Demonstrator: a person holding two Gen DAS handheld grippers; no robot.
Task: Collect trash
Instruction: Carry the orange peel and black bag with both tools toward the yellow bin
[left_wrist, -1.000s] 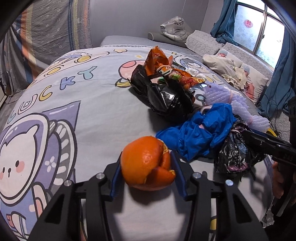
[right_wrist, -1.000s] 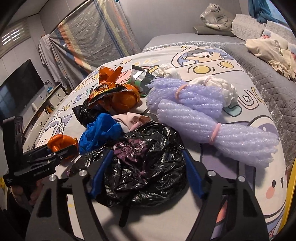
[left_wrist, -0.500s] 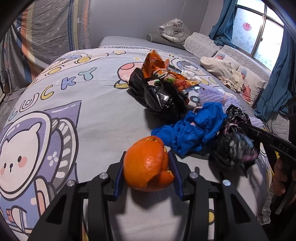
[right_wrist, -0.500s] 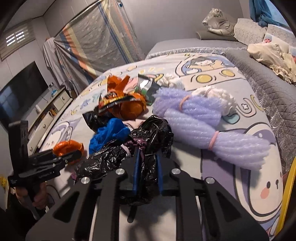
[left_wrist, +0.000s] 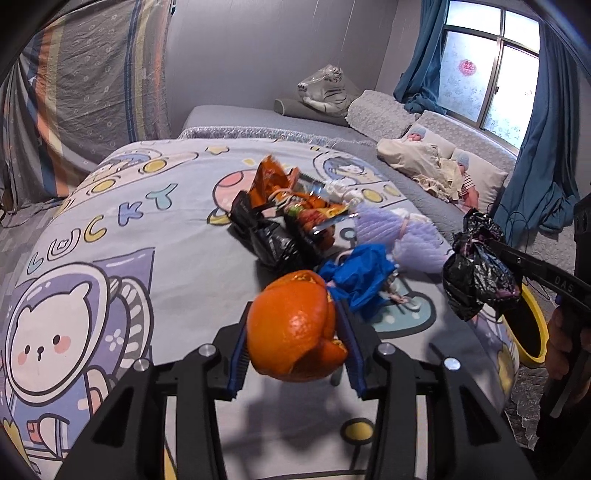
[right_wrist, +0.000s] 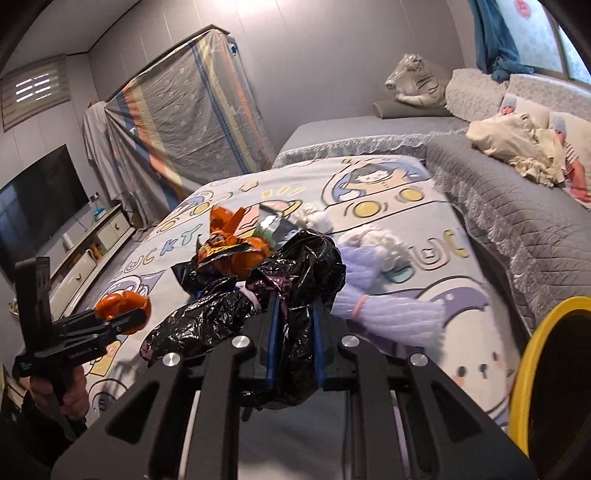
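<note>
My left gripper is shut on an orange peel and holds it above the cartoon bedspread. In the right wrist view that same peel shows at the left. My right gripper is shut on a crumpled black plastic bag, lifted off the bed; from the left wrist view the bag hangs at the right. On the bed lie a blue crumpled bag, another black bag, orange snack wrappers and purple foam netting.
A yellow-rimmed bin stands at the bed's near right edge. Grey quilted bedding with dolls and a plush tiger lie behind. A TV and a low cabinet are at the left. A hand grips the right handle.
The right gripper closed on the black bag and lifted it off the bed. The left gripper rose with the orange peel. The yellow bin came into view.
</note>
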